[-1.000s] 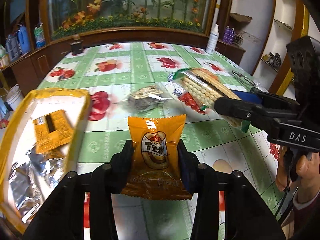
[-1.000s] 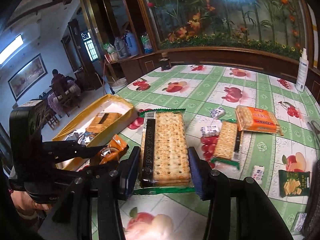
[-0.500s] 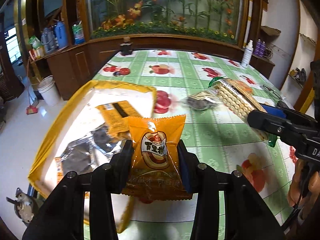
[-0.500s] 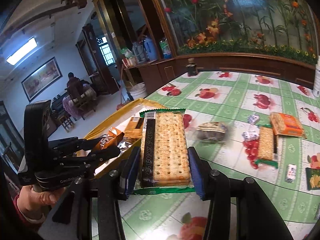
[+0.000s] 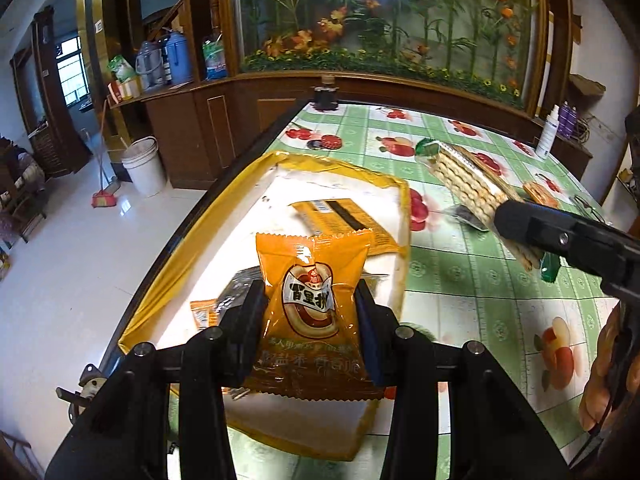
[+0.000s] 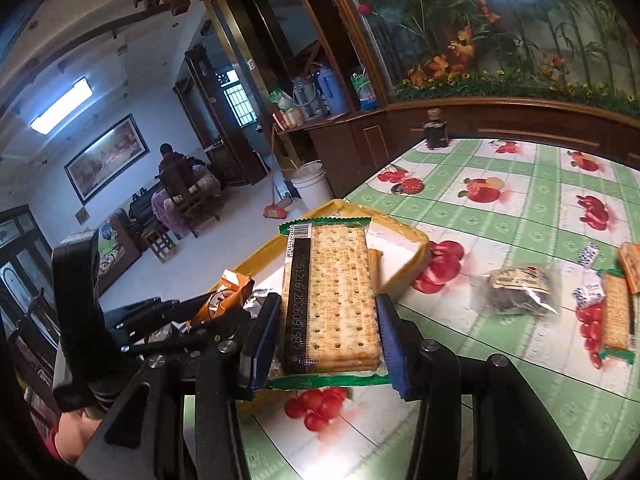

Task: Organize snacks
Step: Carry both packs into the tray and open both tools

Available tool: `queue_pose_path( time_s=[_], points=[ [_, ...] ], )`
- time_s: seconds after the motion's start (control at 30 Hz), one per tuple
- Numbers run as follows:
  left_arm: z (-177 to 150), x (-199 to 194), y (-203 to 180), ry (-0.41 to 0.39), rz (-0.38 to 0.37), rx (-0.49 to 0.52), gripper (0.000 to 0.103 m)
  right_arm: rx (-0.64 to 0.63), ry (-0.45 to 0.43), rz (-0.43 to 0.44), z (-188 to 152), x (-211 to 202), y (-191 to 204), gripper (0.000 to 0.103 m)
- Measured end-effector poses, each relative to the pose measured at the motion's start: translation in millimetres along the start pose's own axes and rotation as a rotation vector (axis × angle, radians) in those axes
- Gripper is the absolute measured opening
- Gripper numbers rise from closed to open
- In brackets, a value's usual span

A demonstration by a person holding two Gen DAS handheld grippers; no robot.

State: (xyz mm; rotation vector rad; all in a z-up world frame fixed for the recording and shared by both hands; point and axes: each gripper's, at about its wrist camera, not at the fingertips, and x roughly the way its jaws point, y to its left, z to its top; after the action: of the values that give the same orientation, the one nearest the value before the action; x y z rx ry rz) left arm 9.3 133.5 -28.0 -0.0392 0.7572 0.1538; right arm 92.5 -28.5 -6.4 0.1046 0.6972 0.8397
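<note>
Left gripper (image 5: 310, 312): fingers clamped on the orange snack packet (image 5: 314, 300), held upright above the yellow tray (image 5: 184, 240)
Right gripper (image 6: 326, 344): fingers closed on the sides of the cracker pack (image 6: 332, 296), barcode end pointing away, over the tray's near corner
Yellow tray: sits at the table's left edge; inside lie an orange flat packet (image 5: 340, 220), a silver foil wrapper (image 5: 240, 288) and a small orange packet (image 5: 204, 314) partly hidden behind the left finger
In the way: the held snack packet covers the tray's middle in the left view; the cracker pack hides much of the tray in the right view
Table (image 6: 520, 208): green checked cloth with fruit prints
Loose snacks: dark clear bag (image 6: 516, 290), second cracker pack (image 6: 616, 316), two small white-blue sweets (image 6: 588, 294), well right of the tray
Far edge: dark jar (image 6: 436, 134)
Floor beside table: white bucket (image 5: 144, 166)
</note>
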Motion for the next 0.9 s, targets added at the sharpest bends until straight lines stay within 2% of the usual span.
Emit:
queue_pose_path(
  time_s=[0.17,0.53,0.73,0.9],
  points=[
    [-1,3,15,0.001,0.005,-0.027,0.041,0.031,0.004,0.021,8,20,1,0.048],
    [-3,6,41,0.007,0.004,-0.087,0.041,0.071,0.031,0.001,17,53,-7,0.048],
    [-2,7,40,0.01,-0.001,-0.083,0.041,0.076,0.032,-0.005,21,63,-7,0.048],
    [-4,16,25,0.038,-0.027,-0.061,0.041,0.087,0.033,-0.039,25,76,-8,0.048]
  ],
)
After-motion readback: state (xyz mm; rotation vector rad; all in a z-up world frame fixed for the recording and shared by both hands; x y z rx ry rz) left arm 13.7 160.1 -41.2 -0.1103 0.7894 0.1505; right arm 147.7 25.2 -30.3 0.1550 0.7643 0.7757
